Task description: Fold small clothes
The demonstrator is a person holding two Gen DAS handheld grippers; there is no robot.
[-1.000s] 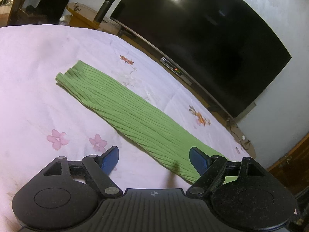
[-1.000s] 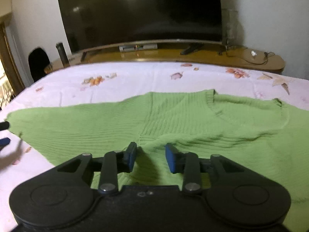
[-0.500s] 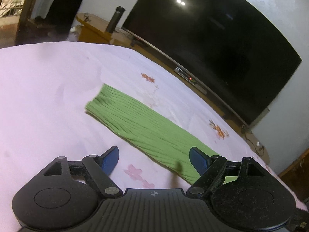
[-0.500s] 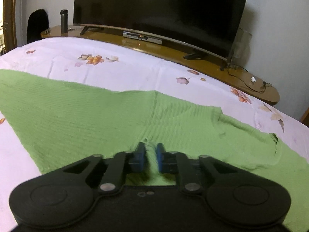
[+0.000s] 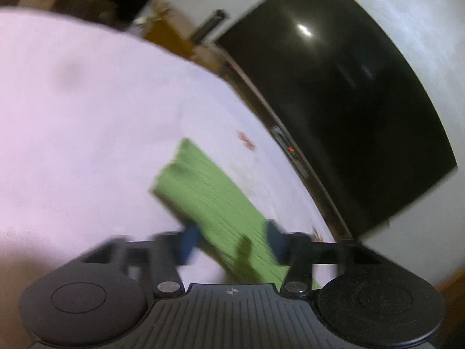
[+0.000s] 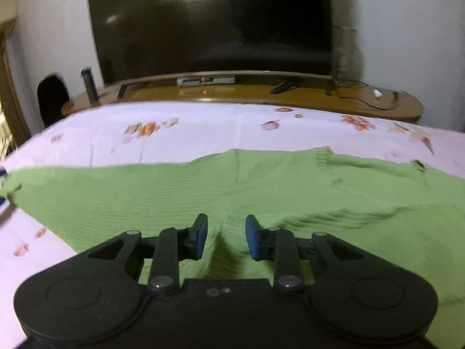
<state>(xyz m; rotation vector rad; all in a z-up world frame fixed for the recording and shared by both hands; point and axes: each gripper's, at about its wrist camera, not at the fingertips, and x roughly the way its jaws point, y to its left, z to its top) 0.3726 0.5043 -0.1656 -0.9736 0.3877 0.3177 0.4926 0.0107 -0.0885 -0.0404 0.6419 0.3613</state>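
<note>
honestly the risk here is the left gripper (image 5: 232, 241), jaws just closing around the sleeve (image 5: 203, 192) but not pinching yet, grabs only the top layer, while the right gripper (image 6: 226, 237), jaws reopening, hovers over the green sweater (image 6: 174, 195) spread on the bed (image 6: 203, 128), sleeve out toward 9 o'clock.

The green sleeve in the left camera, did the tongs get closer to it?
Yes. The left tongs now straddle the green sleeve, and its cuff end sits nearer them; the TV looms larger. Its jaws have just been closing, pads still apart.
</note>
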